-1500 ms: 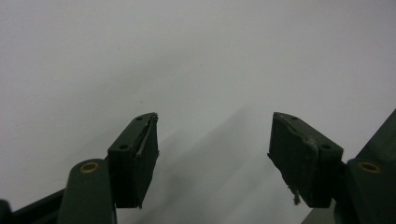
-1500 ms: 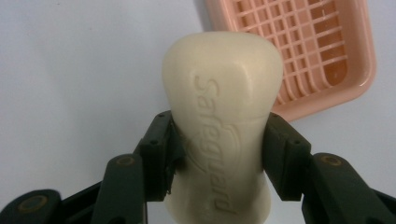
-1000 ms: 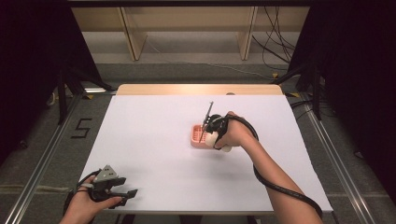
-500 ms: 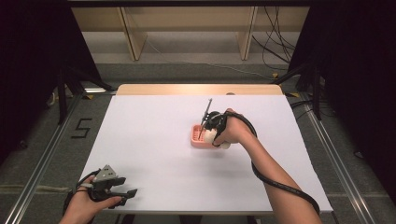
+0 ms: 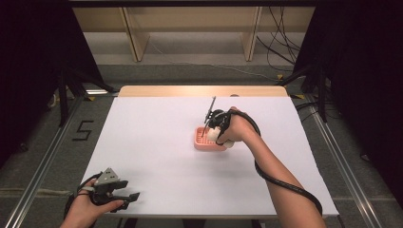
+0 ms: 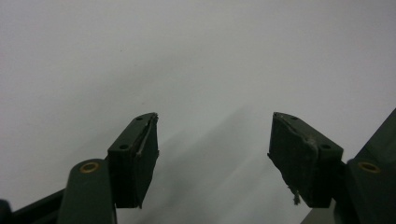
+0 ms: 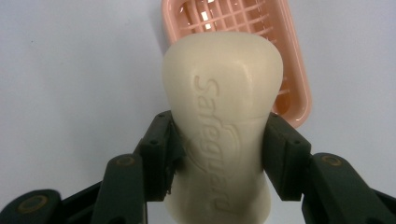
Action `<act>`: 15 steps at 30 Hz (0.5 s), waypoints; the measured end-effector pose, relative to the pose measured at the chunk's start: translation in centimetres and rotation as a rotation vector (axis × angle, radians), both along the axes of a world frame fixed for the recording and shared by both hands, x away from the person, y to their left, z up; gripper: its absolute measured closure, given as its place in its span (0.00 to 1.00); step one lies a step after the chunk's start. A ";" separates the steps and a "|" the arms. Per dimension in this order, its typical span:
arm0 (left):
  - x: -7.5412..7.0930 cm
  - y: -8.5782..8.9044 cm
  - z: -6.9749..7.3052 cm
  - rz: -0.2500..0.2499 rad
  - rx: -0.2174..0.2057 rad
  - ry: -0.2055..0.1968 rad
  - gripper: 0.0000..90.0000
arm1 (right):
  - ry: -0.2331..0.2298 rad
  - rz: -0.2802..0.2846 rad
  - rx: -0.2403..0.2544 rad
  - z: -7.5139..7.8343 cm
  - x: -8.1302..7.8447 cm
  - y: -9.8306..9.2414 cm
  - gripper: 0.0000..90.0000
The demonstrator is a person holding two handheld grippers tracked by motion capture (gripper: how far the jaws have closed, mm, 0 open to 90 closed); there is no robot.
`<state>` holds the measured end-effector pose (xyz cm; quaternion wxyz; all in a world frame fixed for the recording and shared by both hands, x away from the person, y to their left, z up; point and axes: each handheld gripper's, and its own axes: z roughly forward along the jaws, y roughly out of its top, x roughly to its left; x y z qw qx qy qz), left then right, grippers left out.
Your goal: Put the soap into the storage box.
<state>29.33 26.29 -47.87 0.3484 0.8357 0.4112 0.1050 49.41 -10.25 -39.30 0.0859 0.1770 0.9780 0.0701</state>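
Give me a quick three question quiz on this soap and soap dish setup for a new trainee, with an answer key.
1. True or false: the right gripper is shut on the cream soap bar.
2. Where is the pink soap dish? A) at the table's near left corner B) near the middle of the white table C) on the floor
3. Fill in: the left gripper has its jaws ____ with nothing between them.

Key: 1 true; 2 B; 3 open.

One bar of soap [image 7: 223, 126], one pink soap dish [image 5: 209, 138], two grippers, one white table [image 5: 157, 142].
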 end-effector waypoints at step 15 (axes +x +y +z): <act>0.0 0.1 0.1 -0.016 0.002 0.003 0.36 | -0.006 0.014 -0.004 0.1 0.9 0.2 0.56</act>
